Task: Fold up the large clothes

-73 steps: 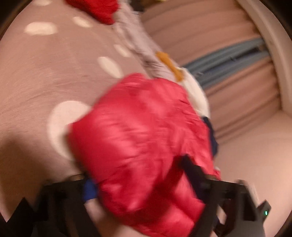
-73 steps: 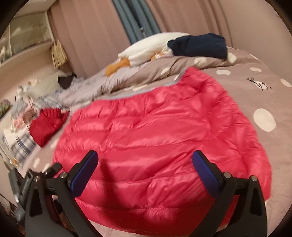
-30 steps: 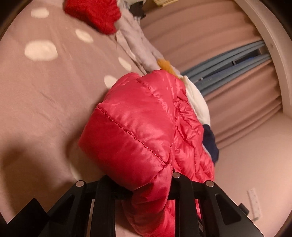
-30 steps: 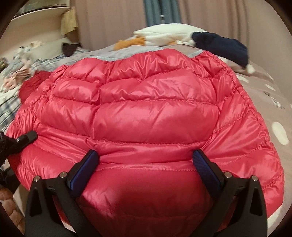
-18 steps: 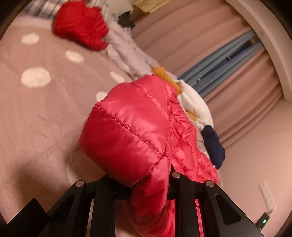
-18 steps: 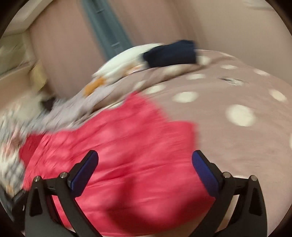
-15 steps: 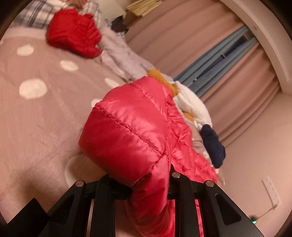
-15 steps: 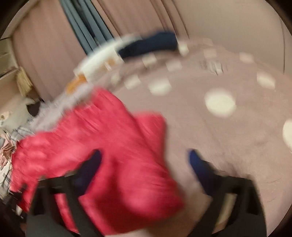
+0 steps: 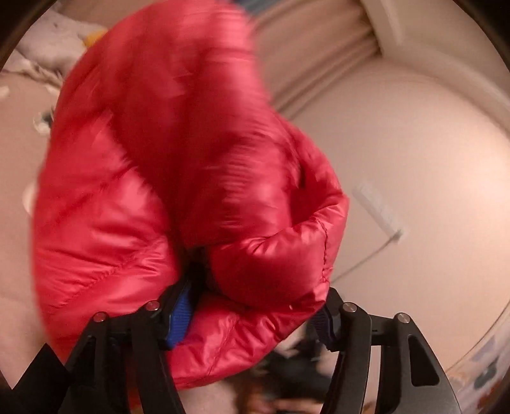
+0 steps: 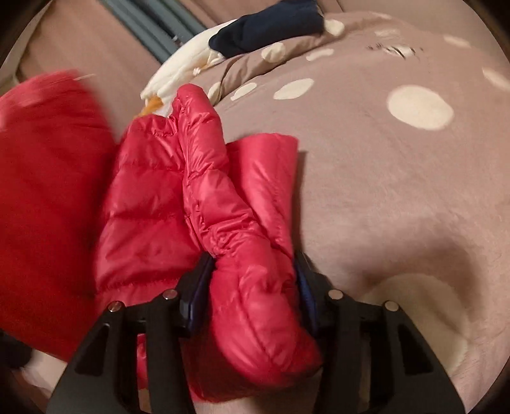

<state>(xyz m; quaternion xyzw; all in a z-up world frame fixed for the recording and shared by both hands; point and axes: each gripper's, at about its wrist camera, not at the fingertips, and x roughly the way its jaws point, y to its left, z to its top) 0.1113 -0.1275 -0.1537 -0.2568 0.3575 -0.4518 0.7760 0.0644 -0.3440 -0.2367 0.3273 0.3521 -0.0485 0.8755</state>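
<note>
Right gripper [image 10: 253, 288] is on the jacket [image 10: 204, 203], jaws closing, and a thick fold of the red quilted fabric sits squeezed between the 2 blue pads, bulging out toward the camera. From that pinch the jacket runs up and away in a bunched ridge, with a flat flap lying on the blanket [image 10: 382, 178] just to the right. The blanket is brownish with pale dots, spread across the bed. More red fabric fills the left side of the right wrist view, blurred, lifted off the bed.

Over to the left gripper [image 9: 251, 313]: jaws opening, pads apart. A puffy roll of jacket [image 9: 165, 165] still lies between them. The left blue pad [image 9: 180, 313] shows with a dark gap beside it, and the right pad is half hidden behind the fabric, so whether either pad presses the cloth I cannot tell. The jacket billows up in front of this camera, motion-blurred at the top, covering most of the view.

At the far end of the bed, a navy garment [image 10: 271, 27] rests on a white pillow [image 10: 185, 68], well apart from the jacket. Curtains [image 10: 95, 41] hang behind. In the left wrist view a plain wall [image 9: 414, 165] carries a white outlet with a cord.
</note>
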